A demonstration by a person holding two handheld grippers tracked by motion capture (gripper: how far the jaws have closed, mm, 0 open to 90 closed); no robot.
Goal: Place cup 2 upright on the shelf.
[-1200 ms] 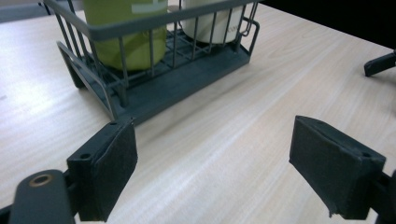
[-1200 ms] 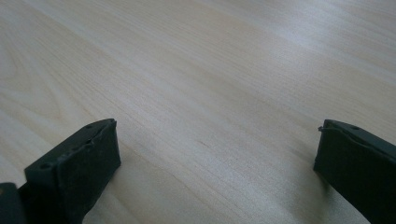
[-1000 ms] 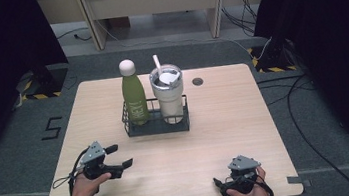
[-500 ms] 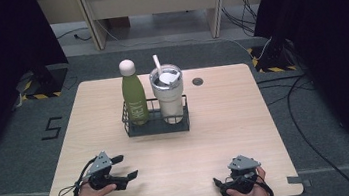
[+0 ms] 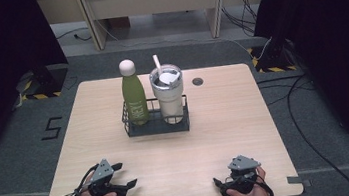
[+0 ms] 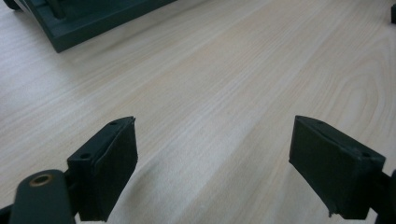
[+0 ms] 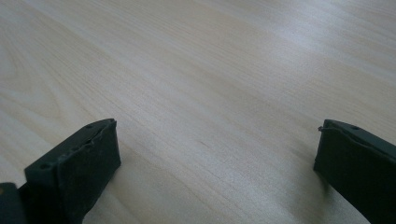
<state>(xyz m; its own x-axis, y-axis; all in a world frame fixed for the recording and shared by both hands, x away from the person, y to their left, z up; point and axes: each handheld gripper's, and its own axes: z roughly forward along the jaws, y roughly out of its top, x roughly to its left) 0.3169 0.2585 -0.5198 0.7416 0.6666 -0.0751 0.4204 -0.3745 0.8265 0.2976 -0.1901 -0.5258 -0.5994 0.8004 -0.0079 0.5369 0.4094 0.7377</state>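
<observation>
Both sets of jaws are seen spread wide with nothing between them, only bare wood grain in the two gripper views. The left gripper is held low over the near-left part of the pale wooden table, jaws pointed toward the middle; the right gripper is rested near the front edge at the right, jaws pointed left. A corner of the black wire caddy is caught at the top left of the left gripper view. In the high view that caddy is placed at the table's centre, well apart from both grippers, with a tall green metal bottle with a pale cap upright in its left compartment and a white lidded tumbler with a straw in its right one, the two just beside each other. Risks, as judged: both vessels are tall and tightly packed, so a grasp on one could be fouled by the other or by the caddy rail; the straw could be snagged by a high approach; the light caddy could be dragged along or tipped if a vessel is pulled out at an angle instead of straight up.
</observation>
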